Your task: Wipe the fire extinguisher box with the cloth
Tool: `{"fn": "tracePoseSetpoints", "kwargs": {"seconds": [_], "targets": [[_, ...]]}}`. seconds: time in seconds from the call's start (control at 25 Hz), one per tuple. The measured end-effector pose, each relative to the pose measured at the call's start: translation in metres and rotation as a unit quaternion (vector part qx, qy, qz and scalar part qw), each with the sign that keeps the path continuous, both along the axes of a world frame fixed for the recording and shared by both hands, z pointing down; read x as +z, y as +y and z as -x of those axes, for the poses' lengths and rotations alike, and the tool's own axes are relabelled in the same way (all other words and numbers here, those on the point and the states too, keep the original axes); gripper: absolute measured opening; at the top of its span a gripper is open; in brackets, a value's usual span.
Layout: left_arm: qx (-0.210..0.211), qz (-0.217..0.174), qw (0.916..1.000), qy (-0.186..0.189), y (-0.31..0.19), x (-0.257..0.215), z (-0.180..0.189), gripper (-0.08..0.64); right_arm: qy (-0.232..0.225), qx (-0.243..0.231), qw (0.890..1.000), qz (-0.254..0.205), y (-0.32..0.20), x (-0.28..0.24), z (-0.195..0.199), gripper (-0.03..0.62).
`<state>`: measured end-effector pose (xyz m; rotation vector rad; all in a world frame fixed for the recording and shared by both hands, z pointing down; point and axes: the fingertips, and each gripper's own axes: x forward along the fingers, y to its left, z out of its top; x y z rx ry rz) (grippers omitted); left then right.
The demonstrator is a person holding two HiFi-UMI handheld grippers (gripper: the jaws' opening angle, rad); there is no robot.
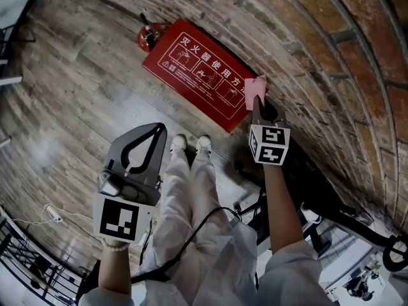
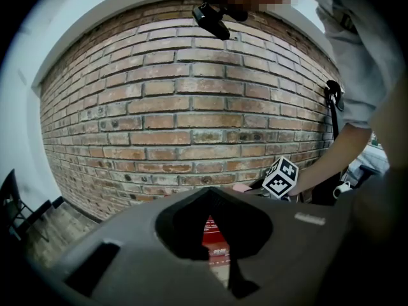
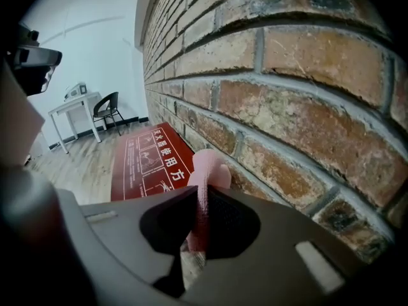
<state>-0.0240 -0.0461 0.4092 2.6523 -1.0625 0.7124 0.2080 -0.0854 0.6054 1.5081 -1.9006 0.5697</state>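
Head view: the wall (image 1: 319, 50) fills 1 o'clock, and the box (image 1: 197, 72) lies at 12 along its foot. The right gripper (image 1: 257, 104) clenches the cloth (image 1: 255, 92) at the box's 3 o'clock corner. The left gripper (image 1: 158, 129), at 8, is closed on nothing

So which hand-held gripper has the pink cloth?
The right hand-held gripper, next to the brick wall: its jaws pinch the pink cloth near the red box. The left hand-held gripper is shut on nothing.

Soft, even light is cast; the brick wall (image 2: 191, 107) is bowed by fisheye distortion, corners are vignetted black, and the right gripper (image 3: 199, 196) is rendered darkly blurred.
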Motion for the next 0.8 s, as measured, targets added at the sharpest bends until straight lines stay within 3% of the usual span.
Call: {"fn": "tracePoseSetpoints", "kwargs": {"seconds": [0.4, 0.8], "targets": [[-0.013, -0.006, 0.9999, 0.003, 0.000, -0.005, 0.023, 0.000, -0.037, -0.040, 0.997, -0.049, -0.030, -0.050, 0.054, 0.028], [-0.029, 0.001, 0.9996, -0.002, 0.002, 0.000, 0.051, 0.000, -0.089, -0.125, 0.986, -0.069, -0.057, -0.066, 0.162, 0.028]]}}
